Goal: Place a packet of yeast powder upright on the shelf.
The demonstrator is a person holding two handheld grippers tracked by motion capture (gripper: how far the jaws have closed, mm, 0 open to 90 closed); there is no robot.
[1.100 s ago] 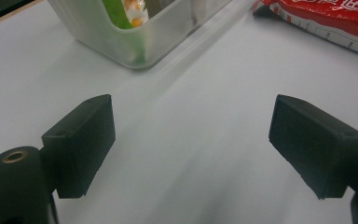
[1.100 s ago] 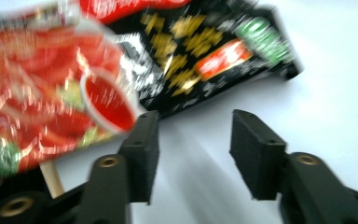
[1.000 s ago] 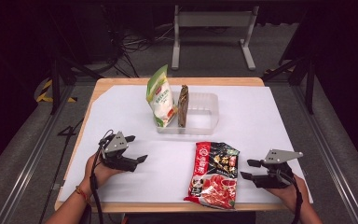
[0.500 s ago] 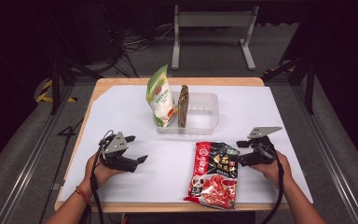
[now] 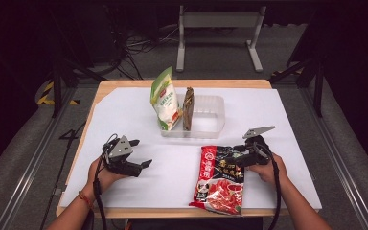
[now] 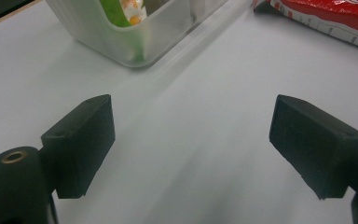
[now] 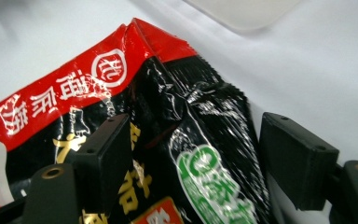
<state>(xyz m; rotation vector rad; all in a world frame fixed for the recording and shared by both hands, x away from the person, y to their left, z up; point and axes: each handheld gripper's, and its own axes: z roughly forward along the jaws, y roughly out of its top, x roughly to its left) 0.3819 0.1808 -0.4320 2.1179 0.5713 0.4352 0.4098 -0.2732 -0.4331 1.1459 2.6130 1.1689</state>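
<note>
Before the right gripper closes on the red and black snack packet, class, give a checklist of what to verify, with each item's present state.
1. Right gripper open: ok; its fingers have just been opening.
2. Red and black foil snack packet between those fingers: ok, its black edge lies there, one finger over the packet.
3. Fingers pressing on the packet: not ok, a gap shows at one finger.
4. Clear plastic tub has room: ok, its right part is free.
5. Left gripper out of the way: ok, open over bare white sheet.
</note>
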